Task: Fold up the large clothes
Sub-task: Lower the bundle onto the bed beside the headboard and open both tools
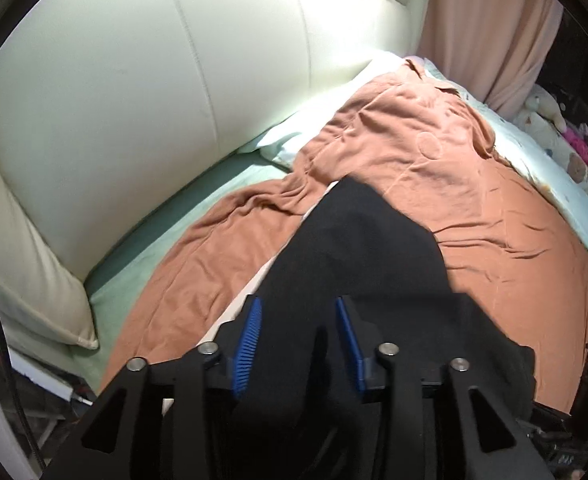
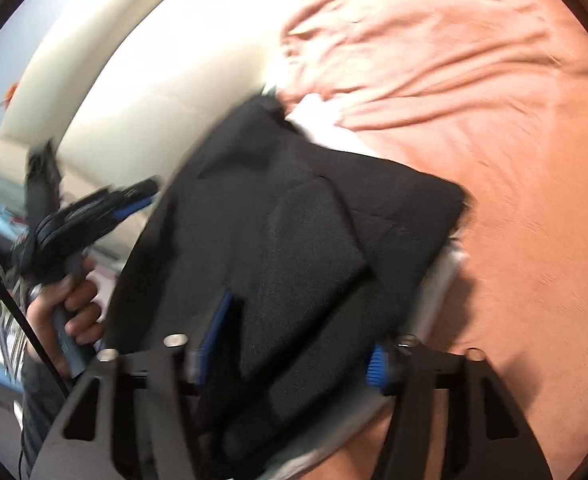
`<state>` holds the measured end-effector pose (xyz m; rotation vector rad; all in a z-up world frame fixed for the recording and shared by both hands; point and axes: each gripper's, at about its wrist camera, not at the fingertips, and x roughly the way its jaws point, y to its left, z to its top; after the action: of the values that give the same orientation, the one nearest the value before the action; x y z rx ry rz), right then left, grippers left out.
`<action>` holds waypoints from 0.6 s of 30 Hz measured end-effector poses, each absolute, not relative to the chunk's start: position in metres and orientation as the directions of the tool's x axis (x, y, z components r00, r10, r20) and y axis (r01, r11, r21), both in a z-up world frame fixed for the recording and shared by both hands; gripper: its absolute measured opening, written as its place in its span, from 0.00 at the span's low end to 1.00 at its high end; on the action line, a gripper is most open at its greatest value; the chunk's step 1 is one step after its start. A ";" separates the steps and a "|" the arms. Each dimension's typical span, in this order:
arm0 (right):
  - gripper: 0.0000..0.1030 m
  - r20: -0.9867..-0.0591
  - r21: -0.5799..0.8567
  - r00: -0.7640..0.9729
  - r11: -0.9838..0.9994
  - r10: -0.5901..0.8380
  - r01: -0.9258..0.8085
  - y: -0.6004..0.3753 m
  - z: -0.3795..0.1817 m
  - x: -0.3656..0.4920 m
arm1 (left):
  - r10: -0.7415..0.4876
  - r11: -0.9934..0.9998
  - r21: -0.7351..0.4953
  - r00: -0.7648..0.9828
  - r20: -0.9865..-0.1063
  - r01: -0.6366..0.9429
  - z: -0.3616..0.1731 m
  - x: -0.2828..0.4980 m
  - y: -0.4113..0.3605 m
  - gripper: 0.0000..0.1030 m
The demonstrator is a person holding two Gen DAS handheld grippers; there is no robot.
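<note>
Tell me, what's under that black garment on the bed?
Under the black garment a white layer peeks out at its edges, lying on the orange blanket. Whatever sits beneath the garment's middle is covered.

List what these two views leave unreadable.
- Black garment: left wrist view, near edge hidden behind the left gripper; type unclear.
- Right wrist view: motion blur smears the garment's folds and the hand.
- White layer under the garment: only a strip shows.
- Toys: too small, at the rim.
</note>
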<state>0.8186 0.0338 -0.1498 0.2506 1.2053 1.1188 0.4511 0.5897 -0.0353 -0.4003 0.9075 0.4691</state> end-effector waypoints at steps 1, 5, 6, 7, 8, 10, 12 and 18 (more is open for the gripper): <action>0.60 -0.611 0.679 -0.053 0.490 0.789 -0.547 0.024 -0.149 0.821 | 0.213 0.823 -0.141 0.530 -0.821 -0.550 -0.035 0.445 0.592 0.46; 0.60 -0.610 0.676 0.006 0.524 0.793 -0.518 -0.007 -0.136 0.831 | 0.247 0.813 -0.111 0.512 -0.822 -0.571 -0.031 0.407 0.594 0.47; 0.60 -0.611 0.671 0.021 0.531 0.792 -0.518 -0.014 -0.128 0.830 | 0.256 0.810 -0.105 0.509 -0.822 -0.577 -0.032 0.401 0.596 0.47; 0.60 -0.609 0.663 0.036 0.534 0.792 -0.525 -0.023 -0.119 0.829 | 0.258 0.809 -0.105 0.509 -0.821 -0.579 -0.033 0.391 0.596 0.48; 0.60 -0.605 0.658 0.045 0.531 0.795 -0.533 -0.024 -0.113 0.820 | 0.253 0.809 -0.112 0.514 -0.820 -0.577 -0.033 0.382 0.596 0.50; 0.60 -0.587 0.648 0.067 0.517 0.807 -0.559 -0.030 -0.097 0.802 | 0.251 0.809 -0.123 0.527 -0.812 -0.575 -0.032 0.360 0.593 0.61; 0.60 -0.563 0.632 0.079 0.490 0.822 -0.601 -0.029 -0.073 0.784 | 0.271 0.808 -0.110 0.531 -0.802 -0.579 -0.031 0.340 0.586 0.65; 0.60 -0.562 0.524 0.062 0.413 0.825 -0.745 -0.012 -0.034 0.725 | 0.277 0.806 -0.122 0.552 -0.787 -0.579 -0.034 0.298 0.574 0.65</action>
<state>0.7246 -0.0124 -0.0335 0.1048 0.9297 1.1899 0.2977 0.5743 -0.0341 -0.3934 0.8458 0.5214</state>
